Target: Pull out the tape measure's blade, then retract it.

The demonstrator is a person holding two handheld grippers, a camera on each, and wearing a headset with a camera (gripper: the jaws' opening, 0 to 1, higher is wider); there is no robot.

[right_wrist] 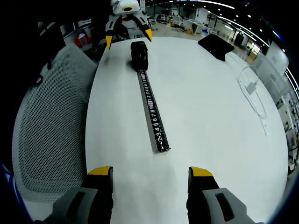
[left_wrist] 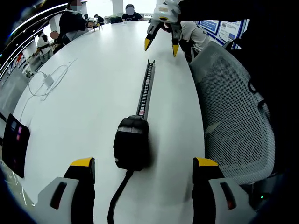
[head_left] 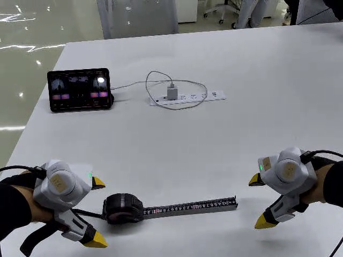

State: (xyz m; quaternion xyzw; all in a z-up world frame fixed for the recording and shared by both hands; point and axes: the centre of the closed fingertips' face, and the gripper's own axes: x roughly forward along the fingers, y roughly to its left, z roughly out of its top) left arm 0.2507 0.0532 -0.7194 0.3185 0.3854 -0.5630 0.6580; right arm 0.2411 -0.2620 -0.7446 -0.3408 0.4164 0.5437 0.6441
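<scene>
Black tape measure (head_left: 123, 208) lies on the white bench (head_left: 225, 134), its blade (head_left: 190, 206) extended flat toward the right hand-held gripper (head_left: 260, 202). That one and the left hand-held gripper (head_left: 97, 212) both gape open, gripping nothing — one at each end, probably placed ready for the retraction.

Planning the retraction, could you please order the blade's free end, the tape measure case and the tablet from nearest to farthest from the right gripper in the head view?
1. Blade's free end, just left of the right gripper.
2. Tape measure case, farther left.
3. Tablet, far back left.
</scene>
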